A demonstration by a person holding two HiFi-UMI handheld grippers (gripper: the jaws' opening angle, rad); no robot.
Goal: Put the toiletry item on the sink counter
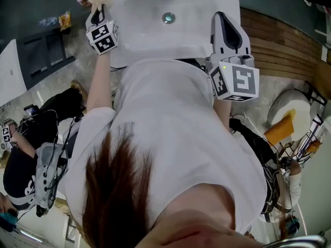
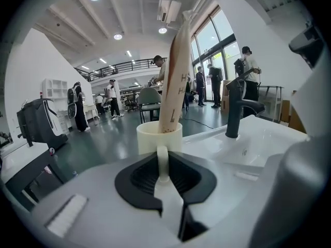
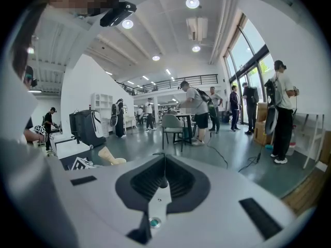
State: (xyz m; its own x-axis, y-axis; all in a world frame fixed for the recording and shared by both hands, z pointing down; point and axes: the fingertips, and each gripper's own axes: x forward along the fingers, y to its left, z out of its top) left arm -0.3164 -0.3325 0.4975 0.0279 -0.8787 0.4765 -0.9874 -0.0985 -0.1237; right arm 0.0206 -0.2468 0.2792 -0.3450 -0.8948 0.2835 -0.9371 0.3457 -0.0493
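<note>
Left fingers point(image 2: 135, 181) pinch the cup point(image 2: 155, 137) handle, right fingers point(image 3: 137, 185) meet empty; the cup hides the tube point(image 2: 174, 76) base.

Glossy white glaze on the sink point(image 1: 139, 40), top centre of the head view, with a shiny metal drain point(image 1: 168, 18); matt black on the faucet point(image 2: 235, 107); smooth matt cream for the cup point(image 2: 159, 137); satin, soft-looking plastic on the tube point(image 2: 176, 71) inside it; ribbed matt black pads point(image 2: 142, 177) set in the smooth pale plastic of the left claw point(image 2: 163, 156); wooden slats point(image 1: 279, 35) at upper right; white cloth shirt point(image 1: 170, 138); polished, reflective floor point(image 2: 103, 138).
</note>
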